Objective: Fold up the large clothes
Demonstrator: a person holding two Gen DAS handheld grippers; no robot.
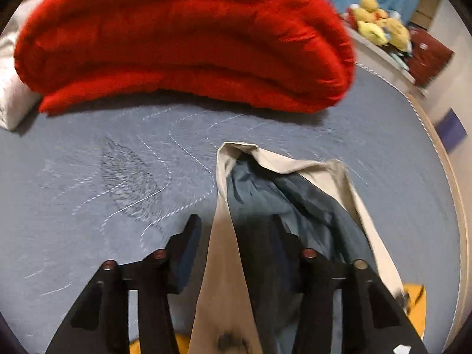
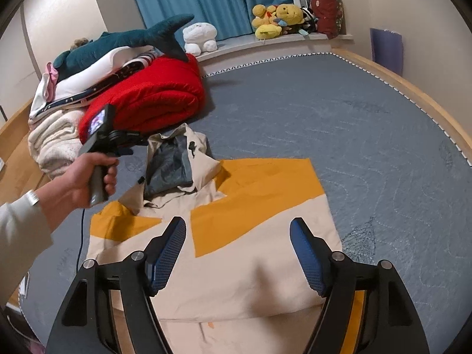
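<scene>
A beige and orange hooded jacket (image 2: 253, 236) lies partly folded on the blue-grey bed cover (image 2: 354, 124). Its hood (image 2: 177, 162), with dark blue lining, points toward the red blanket. In the left wrist view the hood (image 1: 280, 188) is lifted, and its beige edge runs between the fingers of my left gripper (image 1: 236, 236), whose jaws stand apart. The left gripper also shows in the right wrist view (image 2: 129, 143), held by a hand at the hood. My right gripper (image 2: 237, 250) is open and empty above the jacket's body.
A rolled red blanket (image 1: 183, 38) lies just beyond the hood. White towels (image 2: 56, 144) and a plush shark (image 2: 124, 41) are stacked at the left. Plush toys (image 2: 277, 20) sit on the sill. The wooden bed frame (image 2: 413, 88) rims the right side.
</scene>
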